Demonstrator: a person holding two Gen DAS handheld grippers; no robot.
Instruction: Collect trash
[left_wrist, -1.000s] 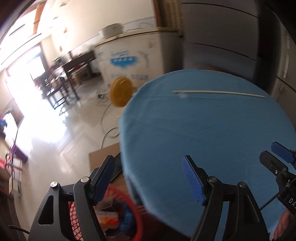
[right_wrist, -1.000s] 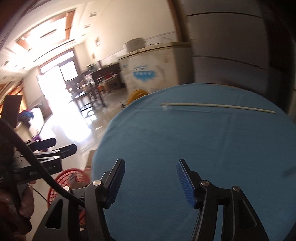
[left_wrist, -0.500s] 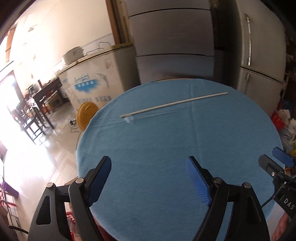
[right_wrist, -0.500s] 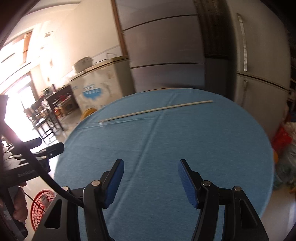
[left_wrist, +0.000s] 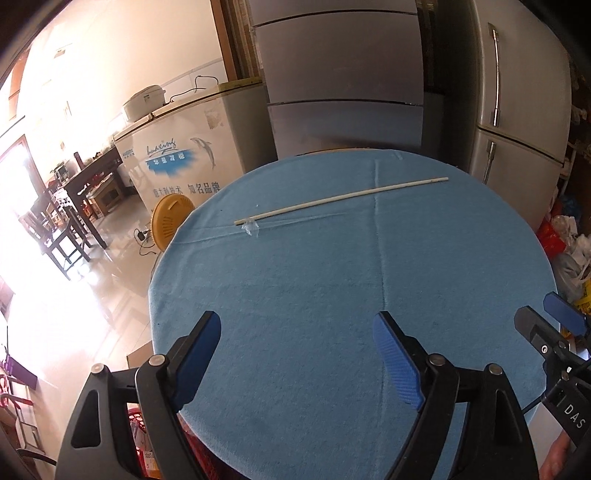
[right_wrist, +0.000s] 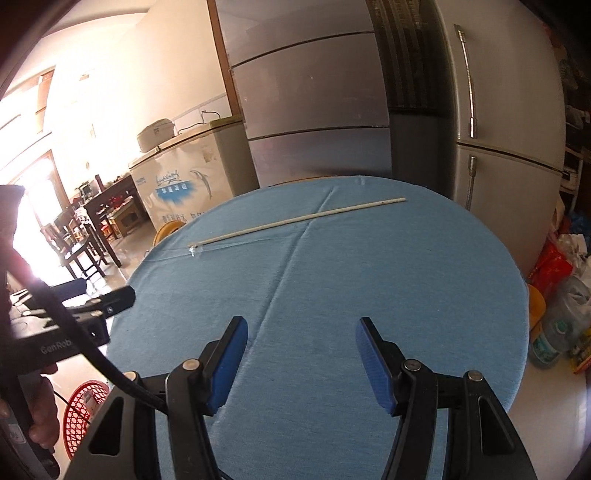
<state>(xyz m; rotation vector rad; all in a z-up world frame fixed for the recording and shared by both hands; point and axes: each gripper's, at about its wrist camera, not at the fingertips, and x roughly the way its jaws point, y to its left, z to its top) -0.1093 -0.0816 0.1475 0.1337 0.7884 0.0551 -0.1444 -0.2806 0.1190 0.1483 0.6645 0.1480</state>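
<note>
While your left gripper (left_wrist: 297, 354) and right gripper (right_wrist: 299, 360) gape wide and empty, the thin stick (left_wrist: 341, 199) lies uncollected upper-centre; the red basket (right_wrist: 83, 413) waits lower left.

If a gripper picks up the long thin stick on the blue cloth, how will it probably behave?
The stick looks thin, straight and pale, so it is probably light and fairly stiff. Lying flat on the blue tablecloth, it may roll or slip from the pads. Gripped at one end, it would likely droop; the middle seems safer.
</note>
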